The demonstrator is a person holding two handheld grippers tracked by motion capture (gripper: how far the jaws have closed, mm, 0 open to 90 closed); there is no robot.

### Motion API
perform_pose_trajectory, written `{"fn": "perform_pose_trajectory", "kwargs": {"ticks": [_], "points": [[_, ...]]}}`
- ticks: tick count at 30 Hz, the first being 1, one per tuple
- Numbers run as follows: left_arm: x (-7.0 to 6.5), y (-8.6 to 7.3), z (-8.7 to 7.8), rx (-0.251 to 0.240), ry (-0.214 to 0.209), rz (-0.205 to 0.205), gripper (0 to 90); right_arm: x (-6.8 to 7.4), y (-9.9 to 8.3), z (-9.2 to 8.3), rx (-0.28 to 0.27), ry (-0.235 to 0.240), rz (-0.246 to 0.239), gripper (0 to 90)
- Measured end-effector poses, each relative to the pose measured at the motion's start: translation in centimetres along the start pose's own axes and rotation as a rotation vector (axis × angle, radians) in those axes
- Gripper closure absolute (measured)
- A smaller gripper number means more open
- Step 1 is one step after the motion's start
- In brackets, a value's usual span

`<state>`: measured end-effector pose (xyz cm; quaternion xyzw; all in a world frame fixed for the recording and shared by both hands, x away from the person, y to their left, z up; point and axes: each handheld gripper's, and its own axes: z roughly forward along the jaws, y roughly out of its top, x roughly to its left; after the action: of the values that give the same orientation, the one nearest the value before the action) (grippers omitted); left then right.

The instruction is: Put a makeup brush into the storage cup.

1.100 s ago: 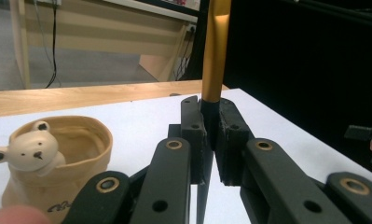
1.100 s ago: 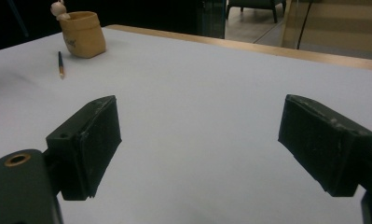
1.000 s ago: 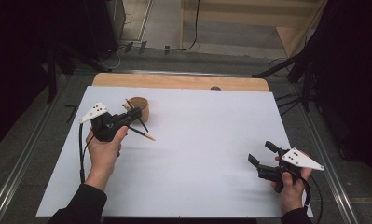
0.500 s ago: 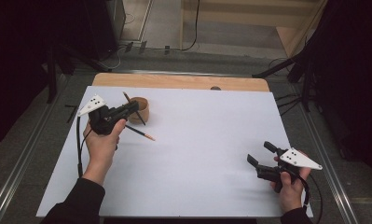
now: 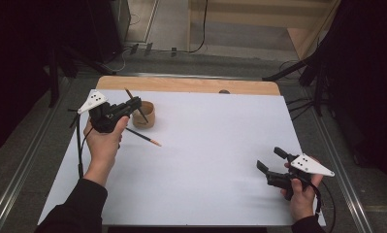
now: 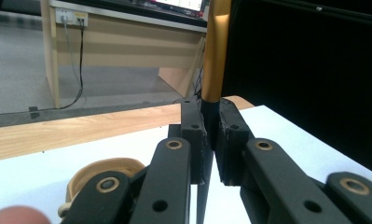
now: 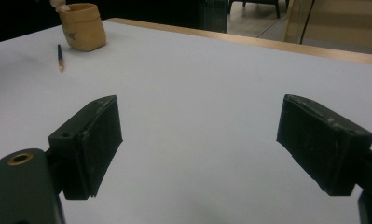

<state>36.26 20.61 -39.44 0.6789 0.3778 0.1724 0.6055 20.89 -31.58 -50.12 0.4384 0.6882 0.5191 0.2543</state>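
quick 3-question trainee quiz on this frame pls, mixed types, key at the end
1. True or false: the left gripper is shut on a pencil.
2. The right gripper has its jaws: A) open, nothing between them B) shut on the wooden cup C) shut on a cable.
3. What lies loose on the white sheet beside the cup?

Key: 1 true. 2 A. 3 a second pencil.

The table [image 5: 191, 86] is pale wood, mostly covered by a white sheet [image 5: 205, 160]. On the sheet stand a small wooden cup [image 5: 147, 116] and, just beside it, lies a pencil [image 5: 142, 136].
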Motion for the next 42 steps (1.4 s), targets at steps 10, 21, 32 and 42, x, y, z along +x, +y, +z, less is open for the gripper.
{"fn": "perform_pose_trajectory", "kwargs": {"ticks": [10,21,32,42], "points": [[0.3,0.4,0.6,-0.004,0.024,0.001,84.2,0.0,0.0,0.1,0.003,-0.004,0.000,14.8],[0.8,0.9,1.6,-0.019,0.051,-0.002,84.2,0.0,-0.1,0.1,0.002,-0.005,0.000,15.4],[1.6,0.4,2.8,-0.020,0.086,-0.011,84.1,-0.1,-0.1,0.1,0.000,-0.003,0.001,15.5],[2.1,-0.1,3.7,-0.031,0.140,-0.026,84.1,0.0,-0.1,0.0,-0.003,-0.002,0.003,15.6]]}}
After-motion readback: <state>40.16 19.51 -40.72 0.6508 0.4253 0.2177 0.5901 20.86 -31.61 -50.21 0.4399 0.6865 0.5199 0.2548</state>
